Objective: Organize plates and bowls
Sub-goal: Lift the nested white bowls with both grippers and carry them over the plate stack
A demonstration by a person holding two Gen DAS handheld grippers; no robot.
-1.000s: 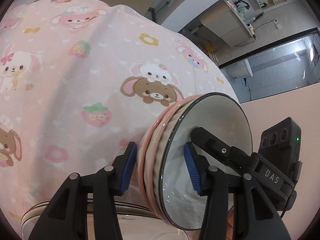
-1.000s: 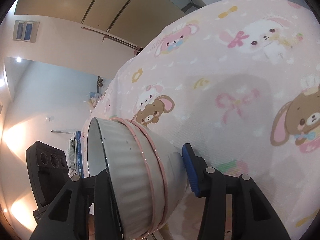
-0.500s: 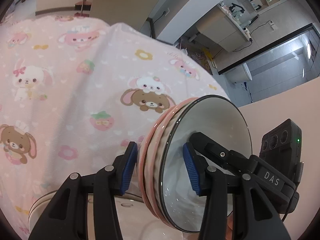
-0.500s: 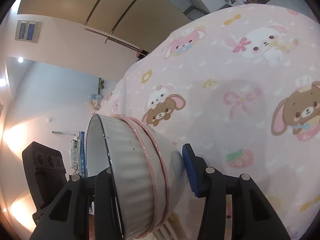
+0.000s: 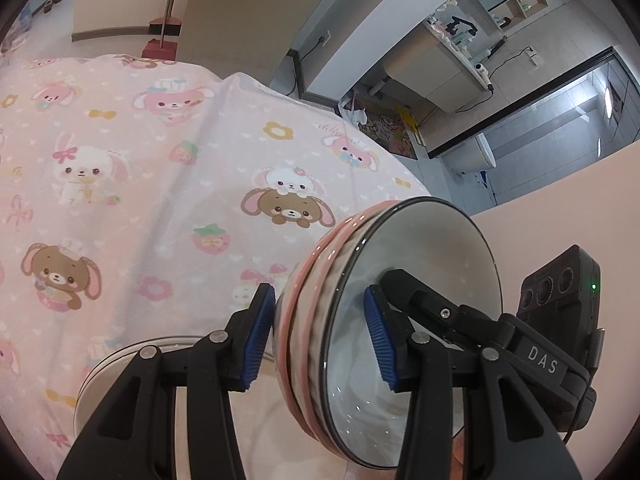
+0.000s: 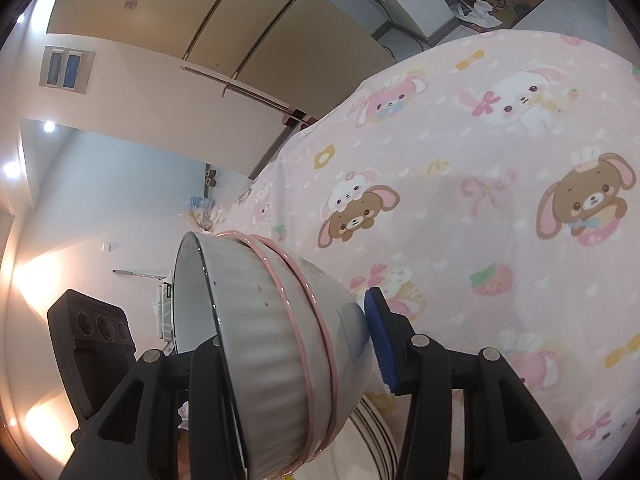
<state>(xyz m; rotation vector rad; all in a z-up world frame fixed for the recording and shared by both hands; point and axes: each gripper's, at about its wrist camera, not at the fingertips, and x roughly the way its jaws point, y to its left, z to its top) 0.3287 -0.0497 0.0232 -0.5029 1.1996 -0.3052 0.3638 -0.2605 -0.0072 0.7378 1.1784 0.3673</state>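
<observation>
Pale pink cloth [image 5: 168, 184] over the bench, printed with brown bunnies, white bunnies, pink bunnies, red strawberries with green tops, pink bows, yellow bows, yellow-and-white flowers, tiny white hearts. Stack of bowls [image 5: 404, 264]: glossy grey-white inside, thin dark rim on the top one, pink rims on those beneath, ribbed pale grey outside with a few dark specks [image 6: 280, 340]. Black bodies on the left tool [image 5: 320, 328] and right tool [image 6: 304, 344], ridged royal-blue pads [image 5: 260, 336], silver screw heads. Cream-white plates [image 5: 132, 364] below, with thin dark edge lines. Tan cupboard doors [image 6: 240, 36], red dustpan [image 5: 160, 46] behind.
</observation>
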